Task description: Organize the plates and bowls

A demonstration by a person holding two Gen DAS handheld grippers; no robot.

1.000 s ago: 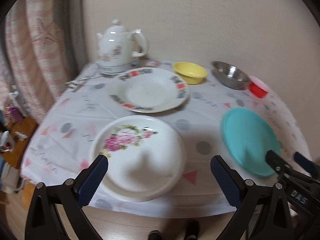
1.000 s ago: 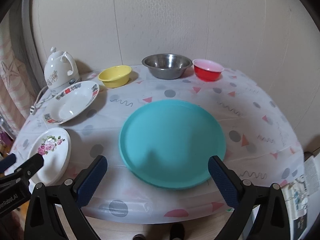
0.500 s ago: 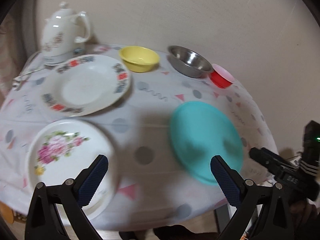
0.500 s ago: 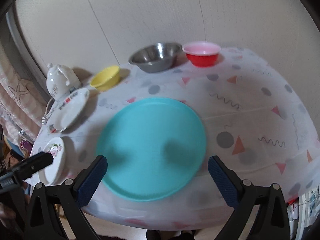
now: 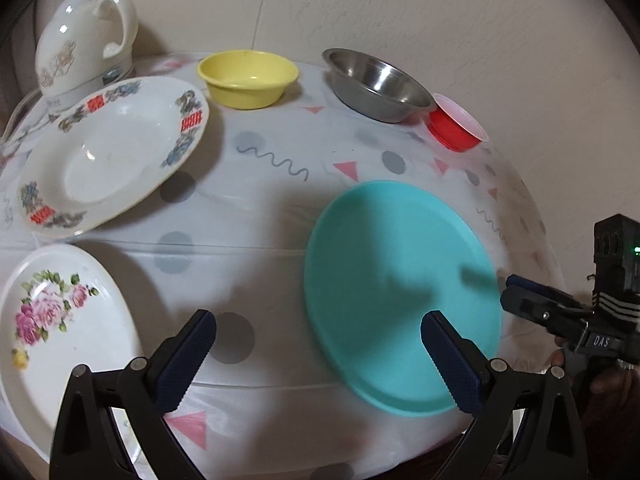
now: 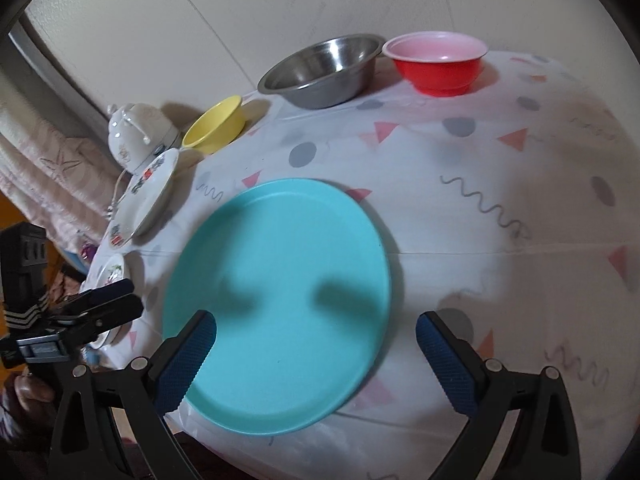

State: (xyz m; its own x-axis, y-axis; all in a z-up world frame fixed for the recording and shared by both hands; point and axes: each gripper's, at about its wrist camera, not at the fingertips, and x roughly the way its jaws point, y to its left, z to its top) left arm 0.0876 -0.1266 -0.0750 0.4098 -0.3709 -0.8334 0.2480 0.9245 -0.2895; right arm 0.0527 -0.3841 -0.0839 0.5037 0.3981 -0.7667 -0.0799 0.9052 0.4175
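A teal plate point(image 5: 400, 292) point(image 6: 280, 304) lies near the table's front edge. My left gripper point(image 5: 316, 328) hovers open over the cloth, its right finger above the plate's left part. My right gripper point(image 6: 316, 326) is open and empty, its left finger over the plate's near rim. A rose-patterned plate point(image 5: 56, 328) sits at the front left, with a deep white plate with a patterned rim point(image 5: 108, 152) behind it. Along the wall stand a yellow bowl point(image 5: 248, 78), a steel bowl point(image 5: 376, 84) and a red bowl point(image 5: 456, 124).
A white ceramic kettle point(image 5: 80, 52) stands at the back left corner with its cord beside it. The wall runs close behind the bowls. A patterned cloth point(image 6: 500, 184) covers the table, bare on the right side. A pink curtain point(image 6: 48, 168) hangs to the left.
The left gripper has swung right, from over the rose plate toward the teal plate. The right gripper has tilted and moved closer to the teal plate. Both stay open.
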